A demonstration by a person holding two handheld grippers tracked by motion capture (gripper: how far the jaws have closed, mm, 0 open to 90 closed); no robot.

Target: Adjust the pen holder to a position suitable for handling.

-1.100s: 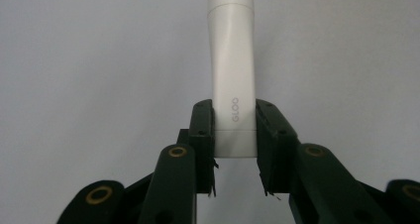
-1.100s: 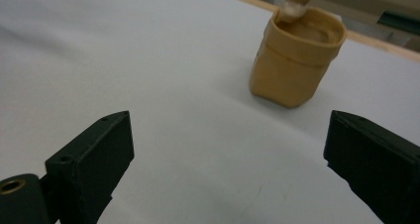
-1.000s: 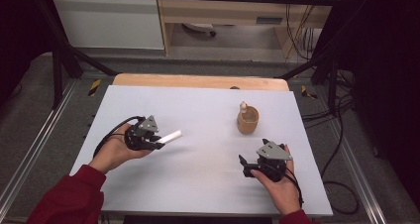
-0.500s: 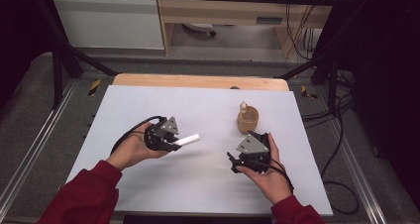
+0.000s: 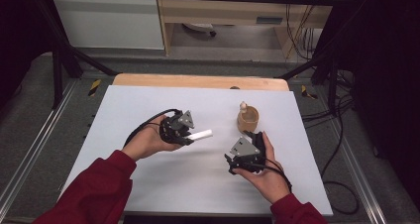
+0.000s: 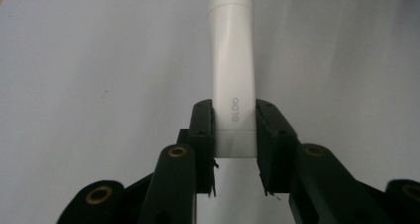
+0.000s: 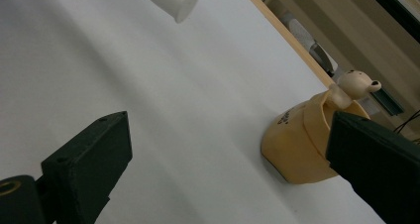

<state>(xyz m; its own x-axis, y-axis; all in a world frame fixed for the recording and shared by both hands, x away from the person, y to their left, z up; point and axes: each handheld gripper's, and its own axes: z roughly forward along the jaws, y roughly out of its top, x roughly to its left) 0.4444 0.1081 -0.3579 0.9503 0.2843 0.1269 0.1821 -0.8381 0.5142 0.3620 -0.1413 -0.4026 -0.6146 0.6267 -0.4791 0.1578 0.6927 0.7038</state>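
White table [image 5: 148, 184] carries a tan cup-shaped holder [image 5: 247, 119] with a small bear figure on its rim, toward the far right. Nearer than the holder, the right tool [image 5: 251, 140] gapes wide open, empty. Left of the holder, the left tool [image 5: 190, 137] is clamped on a white tube [image 6: 232, 70] marked "GLOO", pointing toward the holder.

The black two-jaw left gripper [image 5: 190, 135] is held in the person's left hand [image 5: 146, 142], its jaws pointed toward three o'clock and clamped on a white plastic tube [image 6: 232, 80]. The black two-jaw right gripper [image 5: 253, 137] is held in the right hand [image 5: 262, 172], aimed toward twelve o'clock, its jaws spread wide. Dark red sleeves [image 5: 94, 192] are worn on both forearms.
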